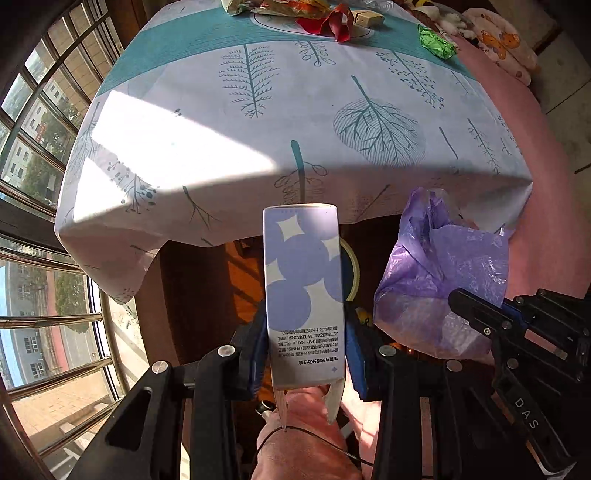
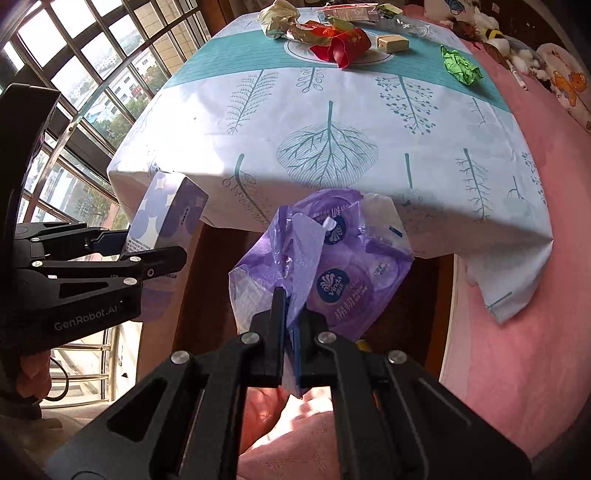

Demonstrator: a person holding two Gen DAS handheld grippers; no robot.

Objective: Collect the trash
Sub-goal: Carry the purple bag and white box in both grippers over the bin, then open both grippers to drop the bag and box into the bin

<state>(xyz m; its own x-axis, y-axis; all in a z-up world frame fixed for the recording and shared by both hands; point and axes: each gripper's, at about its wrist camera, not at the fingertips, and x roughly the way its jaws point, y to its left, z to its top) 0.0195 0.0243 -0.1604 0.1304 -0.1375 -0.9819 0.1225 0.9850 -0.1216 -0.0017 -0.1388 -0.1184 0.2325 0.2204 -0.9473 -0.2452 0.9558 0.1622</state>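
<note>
- The left claw (image 1: pixel 306 354) is part-way open and clamped on a tall lilac carton (image 1: pixel 303 284) — its blue pads press the carton's two narrow sides near the printed lower end, and the carton's long axis runs straight out along the fingers, away from the wrist.
- The right claw (image 2: pixel 290 332) is pinched fully shut on a crumpled purple plastic wrapper (image 2: pixel 321 258), which bunches up loosely beyond the fingertips.
- Both pieces of trash hang off the near edge of the bench (image 2: pixel 461 192), over the dark gap in front of it rather than on the tablecloth.
- A round, yellow-rimmed shape (image 1: pixel 352 269) shows just behind the carton in the left wrist view; it may be a bin's rim, but too little of it shows to be sure.
- If it is a bin, the carton sits almost directly over it, so the left hand looks the nearer one, with the wrapper just beside to the right.
- More trash lies well apart at the far end of the bench: a red wrapper (image 2: pixel 341 46), a green crumpled ball (image 2: pixel 460 64), a small tan box (image 2: pixel 393 43) and crumpled paper (image 2: pixel 275 16).
- A drop calls for the carton to go end-first; the wrapper is light and may cling to the pads.
</note>
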